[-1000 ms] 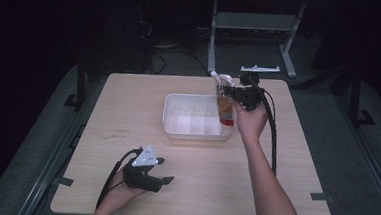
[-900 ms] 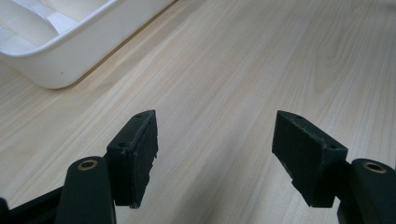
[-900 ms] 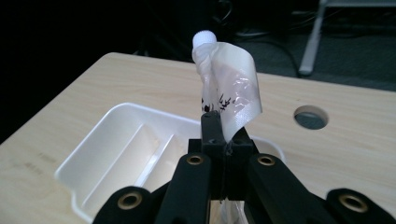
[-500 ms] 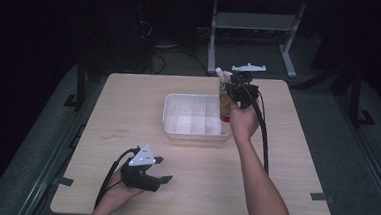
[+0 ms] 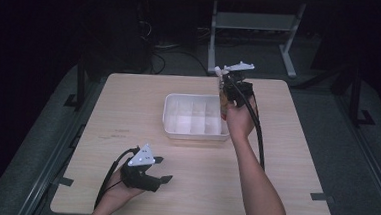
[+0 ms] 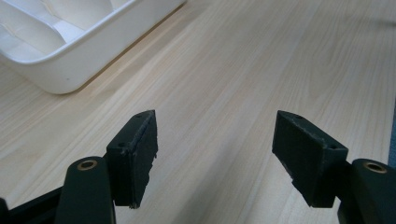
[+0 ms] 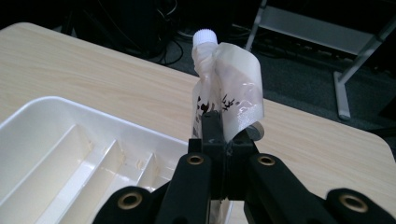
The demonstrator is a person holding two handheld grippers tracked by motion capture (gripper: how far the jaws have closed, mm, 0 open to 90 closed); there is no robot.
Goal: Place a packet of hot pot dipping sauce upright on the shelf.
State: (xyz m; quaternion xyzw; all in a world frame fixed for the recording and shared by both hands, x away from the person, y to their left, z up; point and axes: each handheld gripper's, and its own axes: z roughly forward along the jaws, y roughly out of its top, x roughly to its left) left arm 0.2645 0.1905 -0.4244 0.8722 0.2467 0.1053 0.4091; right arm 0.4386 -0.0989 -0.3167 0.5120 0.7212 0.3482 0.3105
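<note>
Translucent plastic spouted pouch with white screw cap (image 7: 227, 88) clamped between jaws of right hand-held gripper (image 7: 219, 135), held upright above far right corner of white plastic compartmented tray (image 5: 195, 134). Tray set on light wooden table (image 5: 285, 158). Left hand-held gripper (image 5: 160, 170) rested on table near tray's front side, jaws spread wide, nothing gripped.

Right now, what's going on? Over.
Right gripper shut on spouted pouch, above white tray far corner. Left gripper open, idle on table. Nothing blocking.
</note>
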